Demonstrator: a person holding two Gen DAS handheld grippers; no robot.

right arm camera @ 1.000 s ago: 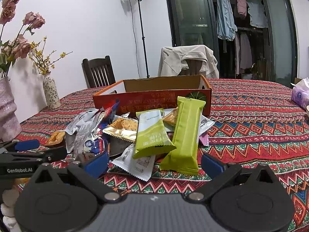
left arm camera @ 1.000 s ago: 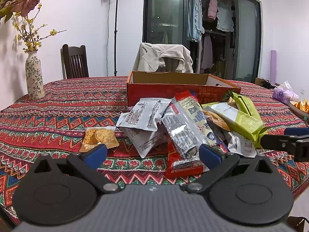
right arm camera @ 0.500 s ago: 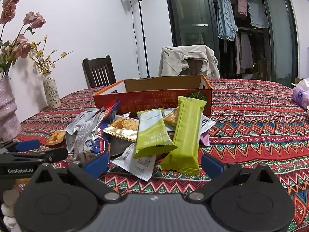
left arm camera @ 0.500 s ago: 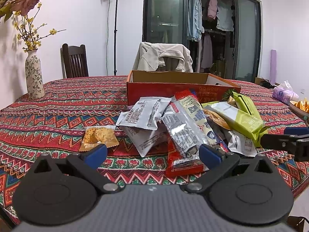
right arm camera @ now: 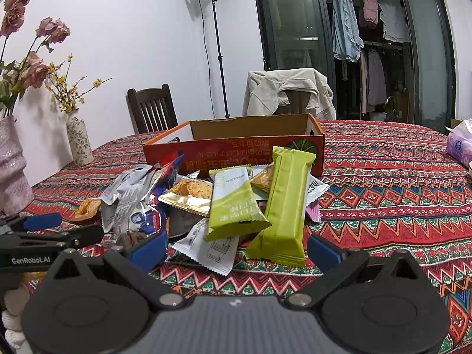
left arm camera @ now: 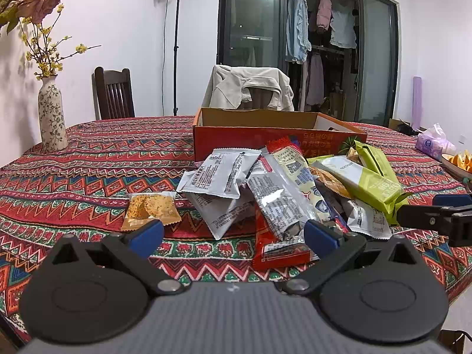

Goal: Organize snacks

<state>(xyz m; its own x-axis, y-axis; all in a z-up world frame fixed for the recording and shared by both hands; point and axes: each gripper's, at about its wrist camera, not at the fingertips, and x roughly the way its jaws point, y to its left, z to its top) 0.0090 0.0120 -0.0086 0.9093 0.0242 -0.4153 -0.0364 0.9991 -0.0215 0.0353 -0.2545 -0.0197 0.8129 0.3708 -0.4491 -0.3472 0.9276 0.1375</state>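
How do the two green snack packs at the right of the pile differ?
The long green pack is plain lime all over; the shorter green pack is white at its far end. The long one is narrower and leans up toward the orange box; the shorter lies lower, beside it. Both are sealed and ungripped.

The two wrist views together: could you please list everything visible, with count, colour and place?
Cardboard box: one, orange-red, open, behind the snack pile.
Green snack packets: two, lime green, right side of pile.
Silver snack packets: several, silver-white, left side of pile.
Red packet: one, at the near edge of the pile.
Cracker packet: one, clear and gold, lying apart to the left.
Tablecloth: one, red patterned, covering the table.
Vases: two, one floral white, one pinkish, left edge.
Chairs: two, dark wood, behind the table; one carries a beige jacket.
Lamp stand: one, black, by the wall.
Left tool: blue-tipped, open, empty.
Right tool: blue-tipped, open, empty.
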